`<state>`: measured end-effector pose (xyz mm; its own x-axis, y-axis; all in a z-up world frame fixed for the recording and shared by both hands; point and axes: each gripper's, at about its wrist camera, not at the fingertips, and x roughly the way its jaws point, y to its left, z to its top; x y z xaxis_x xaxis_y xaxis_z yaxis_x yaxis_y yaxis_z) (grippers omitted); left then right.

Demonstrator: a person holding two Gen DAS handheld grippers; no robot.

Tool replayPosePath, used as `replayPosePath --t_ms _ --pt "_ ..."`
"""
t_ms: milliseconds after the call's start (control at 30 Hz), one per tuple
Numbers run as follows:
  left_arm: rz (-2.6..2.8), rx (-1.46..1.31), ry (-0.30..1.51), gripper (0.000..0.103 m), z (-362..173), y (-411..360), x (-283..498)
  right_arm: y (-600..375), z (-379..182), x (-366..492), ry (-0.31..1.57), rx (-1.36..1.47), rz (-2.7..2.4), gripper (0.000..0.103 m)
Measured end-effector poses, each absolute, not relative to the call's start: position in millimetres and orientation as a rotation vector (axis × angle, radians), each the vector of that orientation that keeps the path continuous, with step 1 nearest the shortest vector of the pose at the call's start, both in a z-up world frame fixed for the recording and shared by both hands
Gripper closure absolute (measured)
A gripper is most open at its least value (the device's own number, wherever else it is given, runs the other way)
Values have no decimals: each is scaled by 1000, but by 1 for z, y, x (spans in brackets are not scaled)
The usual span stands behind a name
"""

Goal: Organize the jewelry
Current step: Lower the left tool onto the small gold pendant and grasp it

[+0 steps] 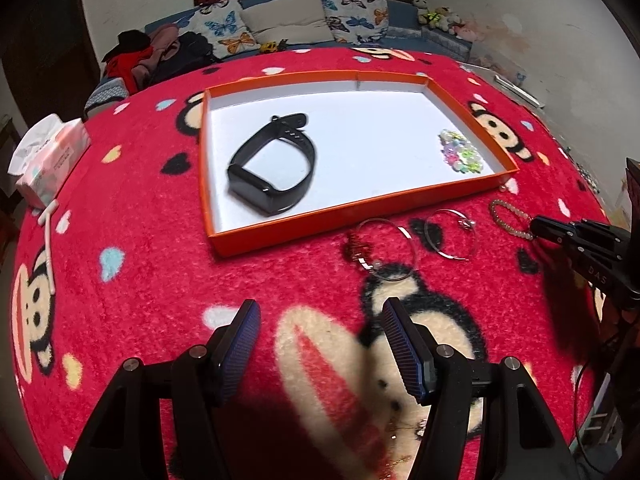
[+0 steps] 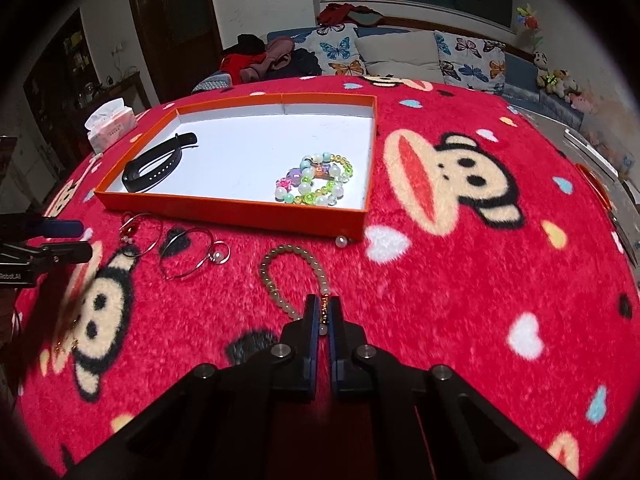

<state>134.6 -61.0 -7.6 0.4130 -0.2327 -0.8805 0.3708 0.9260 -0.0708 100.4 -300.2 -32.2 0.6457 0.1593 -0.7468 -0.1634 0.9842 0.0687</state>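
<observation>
An orange tray (image 1: pixel 348 216) (image 2: pixel 224 209) with a white floor sits on the red monkey-print cloth. In it lie a black wristband (image 1: pixel 272 168) (image 2: pixel 154 166) and a colourful bead bracelet (image 1: pixel 462 152) (image 2: pixel 316 180). In front of the tray lie a thin bangle with a red charm (image 1: pixel 384 250) (image 2: pixel 142 234), a silver bangle with a pearl (image 1: pixel 450 236) (image 2: pixel 192 254) and a pale bead bracelet (image 1: pixel 510 218) (image 2: pixel 290 280). My right gripper (image 2: pixel 325 314) (image 1: pixel 538 230) is shut on the pale bead bracelet's near end. My left gripper (image 1: pixel 320 344) (image 2: pixel 82 240) is open and empty above the cloth.
A tissue pack (image 1: pixel 48 160) (image 2: pixel 110 122) stands at the table's left edge, with a white stick (image 1: pixel 50 248) beside it. A loose pearl (image 2: pixel 341 242) lies by the tray's front corner. A sofa with butterfly cushions (image 1: pixel 288 20) is behind the table.
</observation>
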Motion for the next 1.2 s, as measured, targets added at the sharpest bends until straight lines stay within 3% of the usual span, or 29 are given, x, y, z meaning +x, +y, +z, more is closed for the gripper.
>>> replayPosePath --t_ms 667,1200 --pt "-517 256 1064 35 -24 -117 163 -324 -42 90 883 78 172 97" --pt "-548 216 1098 35 -26 -99 157 -327 -43 90 883 99 188 97"
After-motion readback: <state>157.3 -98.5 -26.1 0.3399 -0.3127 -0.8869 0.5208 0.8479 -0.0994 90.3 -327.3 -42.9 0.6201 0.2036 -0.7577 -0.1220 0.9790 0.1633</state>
